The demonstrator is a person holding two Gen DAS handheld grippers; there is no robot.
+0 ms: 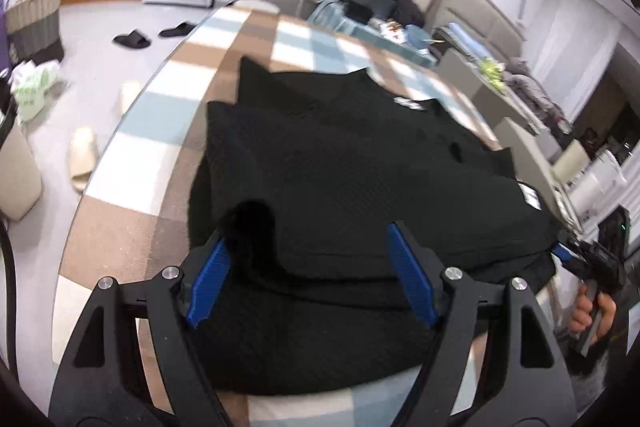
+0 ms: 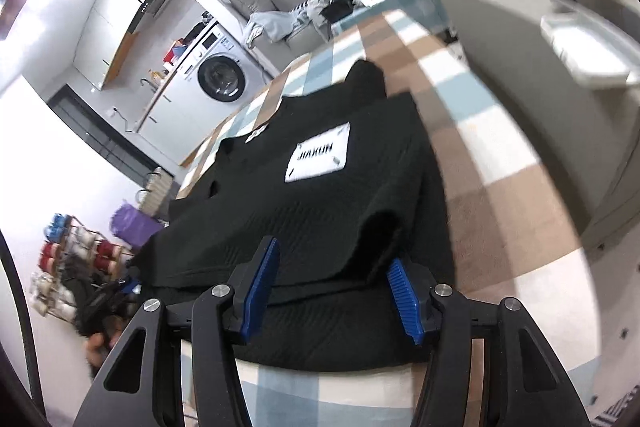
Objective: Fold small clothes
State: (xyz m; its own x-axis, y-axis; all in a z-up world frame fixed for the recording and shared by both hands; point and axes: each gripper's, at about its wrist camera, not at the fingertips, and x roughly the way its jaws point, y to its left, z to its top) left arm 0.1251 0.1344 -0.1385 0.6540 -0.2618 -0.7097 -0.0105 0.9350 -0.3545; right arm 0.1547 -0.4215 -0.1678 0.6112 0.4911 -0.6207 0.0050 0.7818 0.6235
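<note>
Seemingly empty, both grippers, left (image 1: 308, 267) and right (image 2: 334, 287), hover fingers apart over the black shirt (image 1: 360, 179); a shallow pinch could drag its folded layers askew.

Table (image 1: 132, 227) with checked cloth in brown, white and pale blue squares, filling centre and lower left of the left wrist view; curved edge runs along the left. Black garment (image 1: 360, 179) lies on it, mid-frame, folded in layers, white label (image 2: 318, 157) facing up at centre of right wrist view. Cloth bare at right (image 2: 500, 187).
</note>
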